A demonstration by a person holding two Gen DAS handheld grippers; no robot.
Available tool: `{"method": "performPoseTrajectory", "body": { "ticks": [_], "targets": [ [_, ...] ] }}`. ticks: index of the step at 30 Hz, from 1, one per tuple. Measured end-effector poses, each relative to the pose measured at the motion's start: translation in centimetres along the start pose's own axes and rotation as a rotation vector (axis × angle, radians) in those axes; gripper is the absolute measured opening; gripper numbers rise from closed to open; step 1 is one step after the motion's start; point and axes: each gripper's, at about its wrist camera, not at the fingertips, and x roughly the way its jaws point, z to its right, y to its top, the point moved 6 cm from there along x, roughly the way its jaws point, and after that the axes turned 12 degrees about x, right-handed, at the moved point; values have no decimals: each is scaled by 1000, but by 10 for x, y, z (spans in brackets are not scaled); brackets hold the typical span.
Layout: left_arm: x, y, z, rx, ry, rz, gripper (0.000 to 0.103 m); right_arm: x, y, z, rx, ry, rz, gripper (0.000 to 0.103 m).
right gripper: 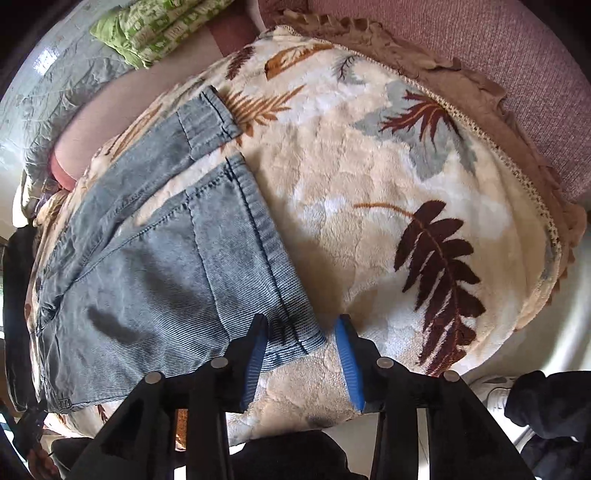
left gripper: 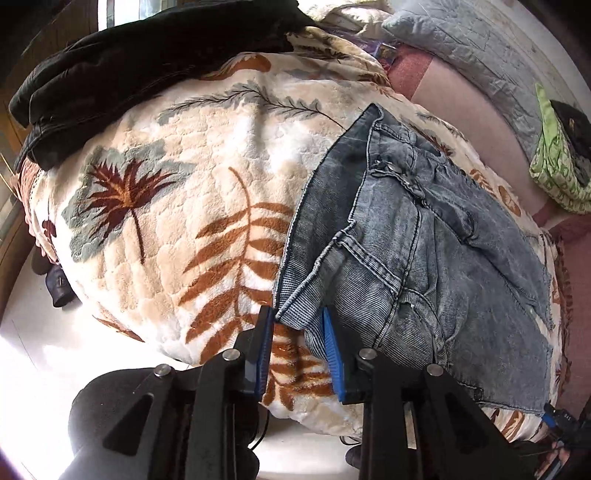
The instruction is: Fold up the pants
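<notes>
Two grippers at jeans' corners on leaf blanket (left gripper: 207, 177).
Left gripper (left gripper: 299, 325) and right gripper (right gripper: 301, 332): jaws apart, straddling jeans (left gripper: 424, 236).

Bare blanket (right gripper: 369, 192) beside the pants (right gripper: 147, 266) (black clothes (left gripper: 140, 62) crowd one end).

Sunlight floods a cream leaf-print blanket (left gripper: 192, 155) spread over pink-covered furniture (right gripper: 480, 48), poss. a bed, w/ a quilted grey cover (left gripper: 480, 40), green patterned cloth (right gripper: 159, 26), dark garment (left gripper: 122, 62) and pale floor (left gripper: 33, 350) below.
</notes>
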Motion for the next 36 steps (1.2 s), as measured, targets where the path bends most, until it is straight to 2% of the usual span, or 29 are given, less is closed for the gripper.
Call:
{"method": "performPoseTrajectory", "body": {
  "ticks": [3, 4, 5, 6, 7, 8, 9, 11, 14, 15, 17, 18, 19, 22, 24, 25, 26, 27, 31, 34, 36],
  "targets": [
    [-21, 8, -4, 7, 16, 57, 29, -32, 10, -7, -10, 13, 100, 44],
    [-29, 11, 1, 21, 11, 82, 29, -41, 13, -12, -7, 40, 122, 50],
    [-37, 16, 10, 43, 16, 107, 30, -47, 15, -20, -11, 76, 133, 61],
    [-44, 21, 20, 71, 17, 135, 31, -50, 16, -31, -28, 112, 135, 67],
    [-49, 25, 32, 103, 8, 166, 37, -50, 15, -41, -56, 144, 135, 72],
    [-52, 28, 45, 136, -4, 193, 47, -46, 12, -50, -86, 161, 126, 72],
    [-53, 31, 56, 161, -18, 207, 52, -37, 9, -56, -103, 158, 98, 72],
    [-48, 34, 77, 203, -50, 227, 55, -11, -1, -62, -108, 152, 24, 72],
    [-17, 27, 102, 291, -34, 188, 55, 34, -16, -48, -79, 70, -99, 73],
    [2, 24, 104, 304, -16, 151, 55, 31, -16, -50, -94, 72, -67, 73],
    [41, 11, 101, 320, 30, 34, 55, 23, -17, -55, -106, 57, -62, 73],
    [52, 7, 98, 317, 34, 17, 56, 20, -18, -58, -108, 64, -65, 73],
    [50, 7, 98, 316, 29, 62, 56, 16, -17, -60, -106, 67, -61, 73],
    [46, 7, 99, 327, 33, 76, 58, -1, -13, -69, -126, 88, 9, 74],
    [47, 7, 97, 320, 22, 74, 59, 4, -7, -70, -133, 64, 41, 84],
    [46, 8, 97, 320, 20, 76, 59, 15, -6, -66, -122, 21, 25, 91],
    [45, 8, 97, 322, 19, 76, 59, 30, -5, -55, -95, -33, -24, 92],
    [45, 8, 97, 326, 19, 72, 59, 38, -6, -47, -77, -49, -59, 92],
    [32, 9, 96, 314, 23, 72, 59, 20, -1, -60, -78, -8, -44, 92],
    [12, 18, 103, 336, 33, 154, 59, 5, 1, -80, -112, 36, 8, 92],
    [15, 19, 107, 371, 66, 156, 68, 10, 0, -90, -139, 52, 7, 92]
  ]
}}
